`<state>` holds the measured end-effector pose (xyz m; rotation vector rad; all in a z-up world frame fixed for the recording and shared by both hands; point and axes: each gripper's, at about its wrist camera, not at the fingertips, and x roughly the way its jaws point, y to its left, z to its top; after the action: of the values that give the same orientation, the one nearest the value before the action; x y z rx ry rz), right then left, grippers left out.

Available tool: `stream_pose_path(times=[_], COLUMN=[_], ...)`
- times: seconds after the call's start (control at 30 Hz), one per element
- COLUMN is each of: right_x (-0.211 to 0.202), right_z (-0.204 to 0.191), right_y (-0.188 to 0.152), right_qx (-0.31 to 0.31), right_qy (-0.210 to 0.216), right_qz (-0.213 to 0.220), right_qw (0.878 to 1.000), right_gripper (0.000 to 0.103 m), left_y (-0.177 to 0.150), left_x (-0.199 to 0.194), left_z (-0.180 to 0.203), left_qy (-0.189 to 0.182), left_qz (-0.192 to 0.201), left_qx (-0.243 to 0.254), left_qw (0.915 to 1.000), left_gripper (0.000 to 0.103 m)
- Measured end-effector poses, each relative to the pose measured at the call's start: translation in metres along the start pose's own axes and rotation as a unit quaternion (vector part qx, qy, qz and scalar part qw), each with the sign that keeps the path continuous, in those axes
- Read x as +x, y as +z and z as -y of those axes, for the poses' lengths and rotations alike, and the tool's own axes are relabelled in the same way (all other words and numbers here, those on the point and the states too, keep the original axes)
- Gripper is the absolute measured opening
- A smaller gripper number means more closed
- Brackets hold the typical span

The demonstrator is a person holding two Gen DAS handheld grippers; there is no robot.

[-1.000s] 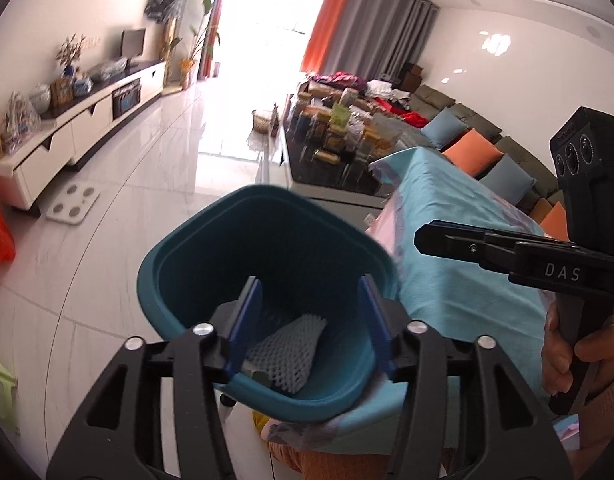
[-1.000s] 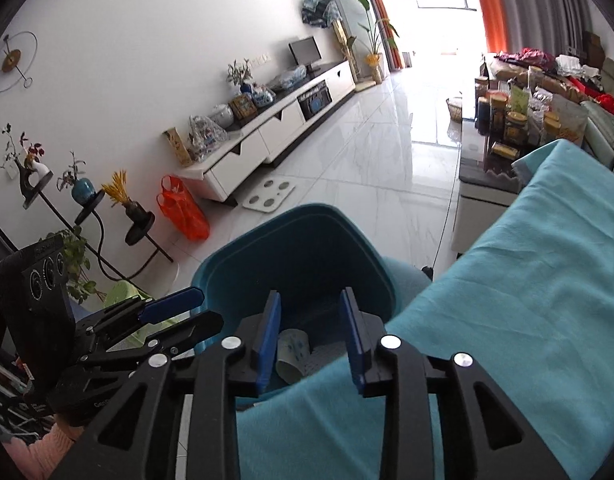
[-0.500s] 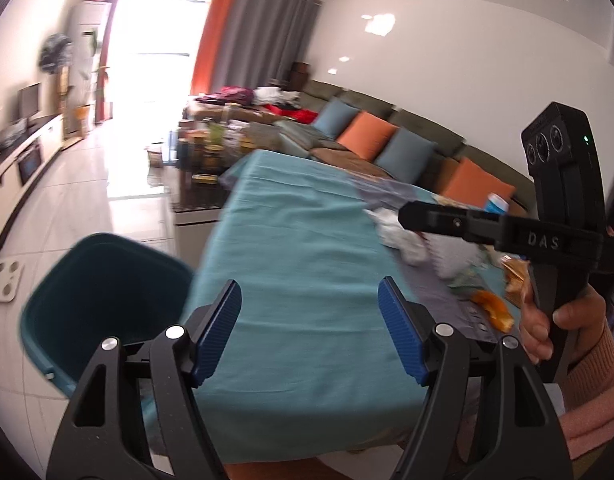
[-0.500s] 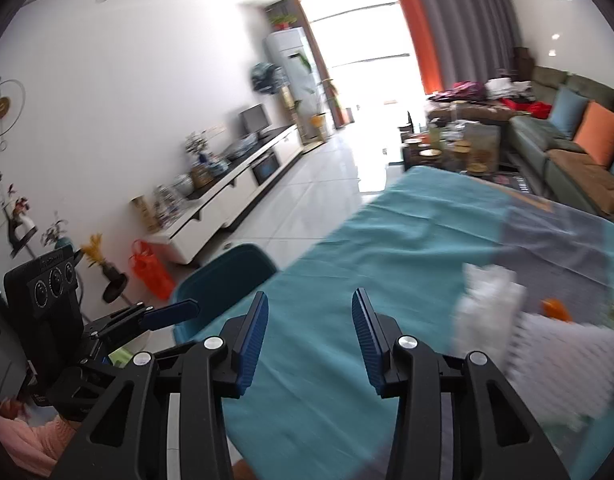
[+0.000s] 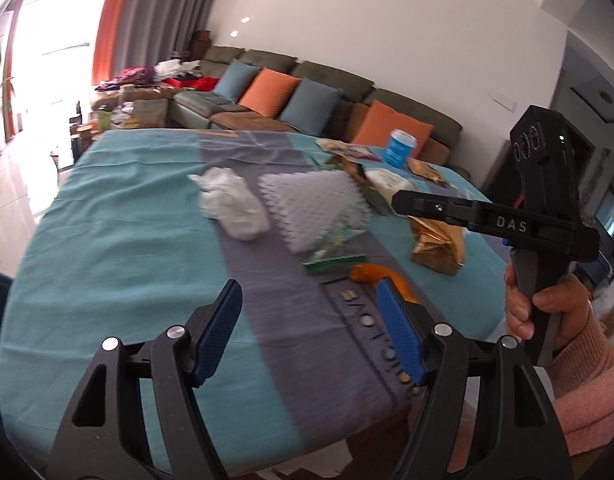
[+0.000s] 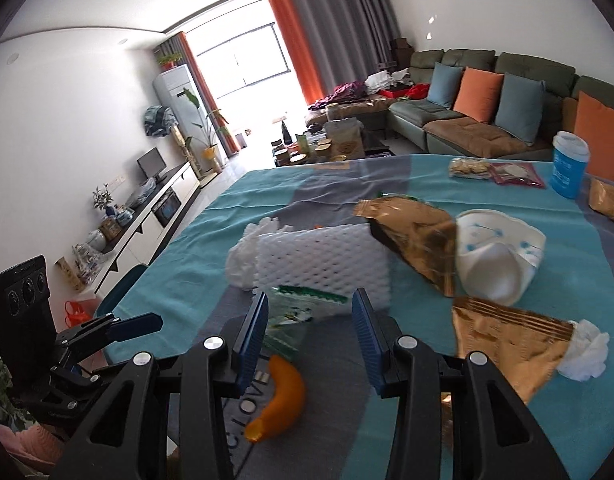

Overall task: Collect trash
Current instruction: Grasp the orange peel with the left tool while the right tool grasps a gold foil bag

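Right gripper [image 6: 311,334], jaws spread, hovers over the counter [image 6: 211,240]; the green wrapper [image 6: 303,316] lies just ahead — drop, then pinch flat.

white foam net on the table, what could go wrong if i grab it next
The white foam net lies on the green clear wrapper, against the crumpled tissue and gold snack bag. The open right hand-held gripper could drag those along, or nudge the orange peel below it toward the table edge.

A home living room: sofa [image 6: 487,92], curtains [image 6: 339,36], TV cabinet [image 6: 155,208].
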<state>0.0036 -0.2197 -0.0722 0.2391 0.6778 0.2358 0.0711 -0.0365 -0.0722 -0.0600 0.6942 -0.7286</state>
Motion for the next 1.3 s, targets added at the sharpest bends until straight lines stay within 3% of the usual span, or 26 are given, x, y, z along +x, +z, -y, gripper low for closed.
stream_pose_path(times=[0.2,0.4,0.63,0.9,1.0,1.13,1.3], right_x=[-0.029,-0.048,-0.048,-0.039,-0.035,-0.035,-0.037], right_z=[0.040,0.080,0.108,0.106,0.101,0.099,0.095], right_y=[-0.004,-0.015,-0.035,-0.048,-0.050,-0.050,-0.050], right_qx=[0.029,0.062,0.097,0.124,0.126,0.128,0.126], right_qy=[-0.057,-0.105,-0.092,-0.038,-0.026,-0.018,-0.011], right_qz=[0.035,0.042,0.015,-0.002,-0.004,-0.003,0.001], right_qw=[0.997,0.992,0.991,0.992,0.992,0.992,0.992], right_gripper=[0.041,0.041,0.041,0.041,0.032,0.017,0.008], left_y=[0.001,-0.002,-0.005,-0.007,-0.009,-0.010,-0.012], left_x=[0.023,0.054,0.074,0.074,0.073,0.071,0.066], left_z=[0.032,0.054,0.051,0.041,0.040,0.040,0.045], left_qy=[-0.053,-0.064,-0.059,-0.065,-0.067,-0.064,-0.058], left_qz=[-0.033,-0.064,-0.095,-0.102,-0.105,-0.103,-0.100], left_qx=[0.025,0.035,0.017,0.001,-0.002,-0.002,0.005], left_qw=[0.9977,0.9953,0.9936,0.9927,0.9922,0.9926,0.9933], left_gripper=[0.068,0.063,0.046,0.029,0.020,0.017,0.015])
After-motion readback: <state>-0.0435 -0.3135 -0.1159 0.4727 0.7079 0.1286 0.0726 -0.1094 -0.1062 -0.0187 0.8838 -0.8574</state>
